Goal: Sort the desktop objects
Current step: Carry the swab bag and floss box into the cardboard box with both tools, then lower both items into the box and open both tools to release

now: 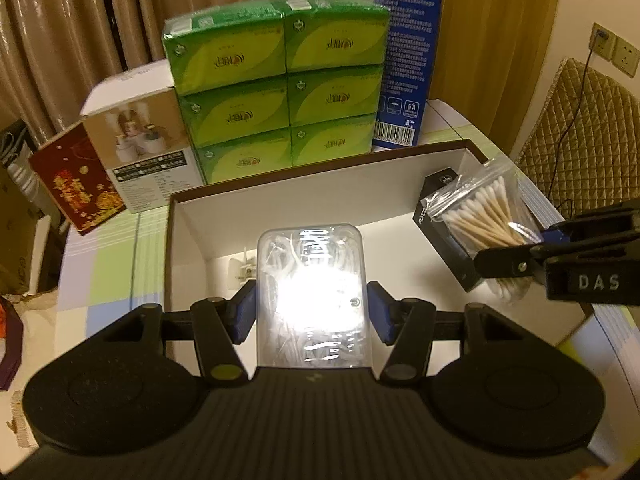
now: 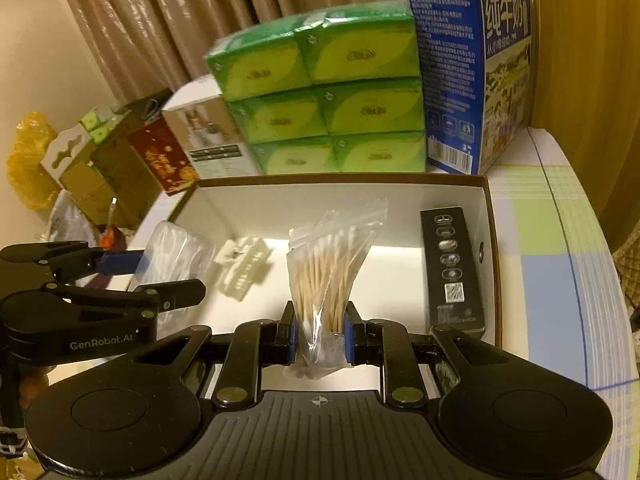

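Left gripper (image 1: pixel 311 312), seen from its own wrist, pinches a clear plastic case of floss picks (image 1: pixel 311 284) between its blue pads (image 1: pixel 244 312), one pad on each long side. The case hangs above the near part of the open white storage box (image 1: pixel 188 216), whose brown rim runs all round it. Glare from a lamp washes out the middle of the lid, so what is inside shows only at the edges. A small white plastic piece (image 1: pixel 240 270) lies on the box floor just behind the case, and a black carton (image 1: pixel 436 216) lies inside the box along its right wall. To place the case well, I judge it should come down flat on bare floor, short of the white piece, before the pads part.

From the right wrist, the right gripper (image 2: pixel 320 338) is nearly pressed together on the lower end of a bag of cotton swabs (image 2: pixel 328 276), the bag standing up between the fingers above the middle of the box. The black carton lies just beside the bag, against the right wall. The bag is soft, so I judge it should be lowered until it rests on the floor between carton and white piece, then released, to keep it from tipping onto the case
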Action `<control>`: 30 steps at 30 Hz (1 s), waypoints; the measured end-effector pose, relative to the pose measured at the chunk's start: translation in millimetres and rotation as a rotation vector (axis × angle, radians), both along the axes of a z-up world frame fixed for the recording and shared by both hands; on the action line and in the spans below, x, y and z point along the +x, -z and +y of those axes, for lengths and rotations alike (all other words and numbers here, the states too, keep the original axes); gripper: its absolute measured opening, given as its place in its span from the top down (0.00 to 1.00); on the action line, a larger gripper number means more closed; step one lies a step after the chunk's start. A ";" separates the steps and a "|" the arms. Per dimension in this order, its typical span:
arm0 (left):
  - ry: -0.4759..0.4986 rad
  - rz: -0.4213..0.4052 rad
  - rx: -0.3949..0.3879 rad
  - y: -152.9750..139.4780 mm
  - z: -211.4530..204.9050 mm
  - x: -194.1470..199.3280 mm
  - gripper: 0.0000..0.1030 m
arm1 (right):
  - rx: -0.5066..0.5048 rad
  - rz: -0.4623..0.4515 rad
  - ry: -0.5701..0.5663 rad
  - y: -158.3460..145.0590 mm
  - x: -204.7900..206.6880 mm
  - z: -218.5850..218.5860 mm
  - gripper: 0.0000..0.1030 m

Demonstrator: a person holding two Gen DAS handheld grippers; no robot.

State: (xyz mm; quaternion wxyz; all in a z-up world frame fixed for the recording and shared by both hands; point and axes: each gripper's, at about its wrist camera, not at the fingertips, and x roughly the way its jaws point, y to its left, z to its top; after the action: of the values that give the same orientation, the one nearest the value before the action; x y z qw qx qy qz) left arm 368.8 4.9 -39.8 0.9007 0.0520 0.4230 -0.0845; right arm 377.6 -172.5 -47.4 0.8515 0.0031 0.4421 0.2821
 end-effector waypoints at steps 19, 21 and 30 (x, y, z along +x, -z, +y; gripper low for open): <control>-0.022 0.154 0.023 75.1 3.3 105.3 0.49 | -0.177 0.061 0.030 61.5 82.1 28.3 0.82; -0.030 0.166 0.023 81.9 3.8 111.7 0.49 | -0.187 0.062 0.030 65.0 86.5 29.3 0.82; -0.032 0.173 0.042 98.8 -0.5 129.0 0.49 | -0.205 0.058 0.029 72.8 94.7 28.8 0.82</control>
State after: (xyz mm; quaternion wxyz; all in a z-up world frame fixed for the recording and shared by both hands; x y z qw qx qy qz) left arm 497.8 4.4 -138.6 0.8606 0.0566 0.5018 -0.0654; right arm 472.3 -143.8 -120.2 0.8382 -0.0694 0.4929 0.2227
